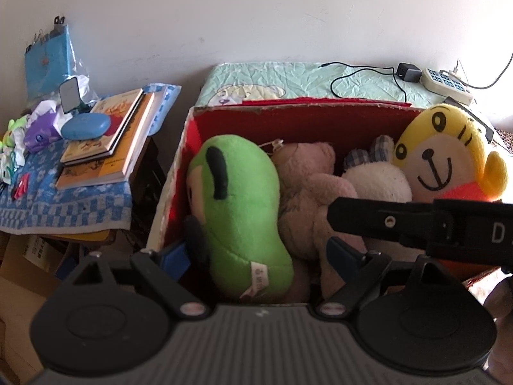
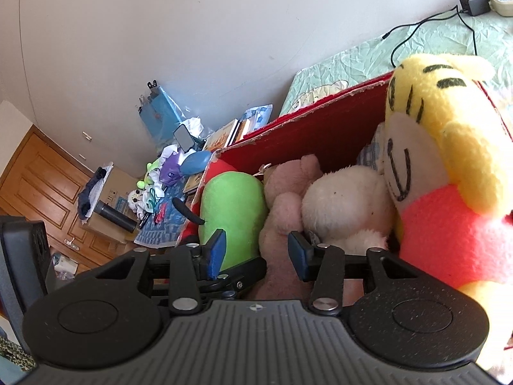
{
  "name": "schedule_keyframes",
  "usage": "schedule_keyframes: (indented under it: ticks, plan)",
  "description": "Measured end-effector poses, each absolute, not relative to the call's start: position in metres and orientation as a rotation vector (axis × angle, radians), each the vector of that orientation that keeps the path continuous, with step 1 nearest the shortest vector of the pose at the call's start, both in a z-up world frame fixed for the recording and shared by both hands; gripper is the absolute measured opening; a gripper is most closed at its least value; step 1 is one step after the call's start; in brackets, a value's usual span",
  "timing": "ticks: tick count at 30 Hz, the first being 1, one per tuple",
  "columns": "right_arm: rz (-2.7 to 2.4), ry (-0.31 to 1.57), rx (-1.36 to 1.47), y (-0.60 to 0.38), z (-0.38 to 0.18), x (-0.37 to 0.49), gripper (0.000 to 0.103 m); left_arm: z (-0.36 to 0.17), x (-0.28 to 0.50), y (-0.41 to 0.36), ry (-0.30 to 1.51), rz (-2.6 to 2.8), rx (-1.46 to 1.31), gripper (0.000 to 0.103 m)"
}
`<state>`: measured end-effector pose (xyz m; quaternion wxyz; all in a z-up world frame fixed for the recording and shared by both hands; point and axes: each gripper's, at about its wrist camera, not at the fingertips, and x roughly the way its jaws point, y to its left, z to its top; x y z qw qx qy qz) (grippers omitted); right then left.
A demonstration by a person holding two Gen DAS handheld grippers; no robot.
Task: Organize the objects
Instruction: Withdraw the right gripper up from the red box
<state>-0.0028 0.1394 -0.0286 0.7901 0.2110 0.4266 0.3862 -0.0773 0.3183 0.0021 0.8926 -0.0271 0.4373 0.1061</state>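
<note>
- White wall behind; one red box (image 1: 288, 118).
- Four plush toys inside: green (image 1: 243, 211), pink (image 1: 307, 192), white (image 1: 378, 183), yellow (image 1: 449, 150).
- Left gripper (image 1: 259, 256) fingers apart, empty.
- Right gripper (image 2: 256, 253) apart, empty.

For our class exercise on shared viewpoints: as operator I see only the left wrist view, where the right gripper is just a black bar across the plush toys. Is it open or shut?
Observer: Open; the right gripper has its blue pads apart, just before the pink plush bear in the red cardboard box.
Operator: What lies beyond the blue checked cloth?
Observer: A panelled wooden door.
Operator: Anything before it?
Observer: A dark cylindrical flask lying on a brown cardboard box.
</note>
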Motion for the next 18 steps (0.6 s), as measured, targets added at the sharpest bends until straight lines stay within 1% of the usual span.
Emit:
schedule_keyframes:
  ticks: [9, 18]
  plan:
    - [0.781, 0.871, 0.373, 0.132, -0.021, -0.015, 0.046, 0.008, -0.082, 0.307, 0.906, 0.246, -0.027, 0.09]
    - [0.785, 0.84, 0.375, 0.121, -0.017, -0.022, 0.046, 0.014, -0.088, 0.294, 0.898, 0.255, -0.012, 0.091]
